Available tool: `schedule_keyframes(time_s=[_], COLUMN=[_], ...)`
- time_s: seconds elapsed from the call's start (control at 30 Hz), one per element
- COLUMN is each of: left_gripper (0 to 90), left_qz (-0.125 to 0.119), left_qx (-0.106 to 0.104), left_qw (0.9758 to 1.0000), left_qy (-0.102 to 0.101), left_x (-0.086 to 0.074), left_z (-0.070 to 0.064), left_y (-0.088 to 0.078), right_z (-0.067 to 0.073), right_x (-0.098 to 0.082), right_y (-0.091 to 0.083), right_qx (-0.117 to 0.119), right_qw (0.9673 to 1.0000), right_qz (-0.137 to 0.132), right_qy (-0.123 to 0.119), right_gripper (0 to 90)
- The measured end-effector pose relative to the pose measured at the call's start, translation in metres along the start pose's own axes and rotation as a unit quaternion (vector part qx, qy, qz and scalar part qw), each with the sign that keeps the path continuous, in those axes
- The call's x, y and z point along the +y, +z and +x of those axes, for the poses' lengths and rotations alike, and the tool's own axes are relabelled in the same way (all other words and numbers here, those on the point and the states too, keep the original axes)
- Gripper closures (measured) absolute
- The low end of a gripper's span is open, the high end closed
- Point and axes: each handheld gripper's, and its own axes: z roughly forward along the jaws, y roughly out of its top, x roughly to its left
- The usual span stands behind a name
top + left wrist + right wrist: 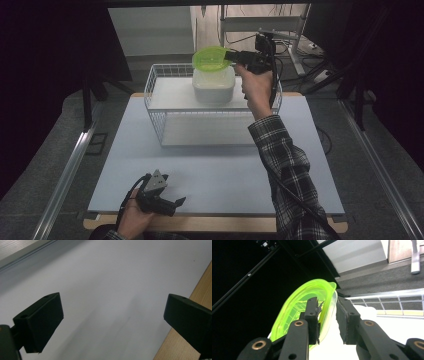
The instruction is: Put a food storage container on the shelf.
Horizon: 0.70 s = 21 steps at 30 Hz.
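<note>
A translucent green bowl (209,59) lies tilted on top of a white lidded container (214,85) inside a white wire basket (155,107). My right gripper (229,56) reaches in from the right at the bowl's rim. In the right gripper view the green bowl (297,305) has its rim between my jaws (328,312), one inside the bowl and one outside. The gap looks wider than the thin wall, so the gripper is open around the rim. My left gripper (177,202) rests at the table's near edge, open with nothing between its fingers (112,312).
The basket stands at the back of a white mat (215,170) on a wooden table. The basket's wire rim (392,300) runs just beyond the bowl. Dark curtains hang to the left, and metal frames and cables sit behind the table.
</note>
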Motion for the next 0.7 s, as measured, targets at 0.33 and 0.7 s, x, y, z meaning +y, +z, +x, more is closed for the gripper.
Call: schedule_keyframes(time_s=[0.33, 0.7], left_gripper=[2.1, 2.1], left_qz=[0.000, 0.003], left_qx=[-0.001, -0.001], left_qw=[1.0000, 1.0000], left_qy=[0.000, 0.000], left_x=[0.0000, -0.0001], left_z=[-0.0002, -0.0006], left_y=[0.0001, 0.0006], right_z=[-0.0038, 0.0016], right_x=[-0.0011, -0.0044], right_y=[0.0037, -0.0010], right_qx=[-0.010, 0.017], right_qw=[0.9997, 0.9964], right_qz=[-0.005, 0.011], right_qy=[-0.023, -0.083], right_gripper=[58.2, 28.0])
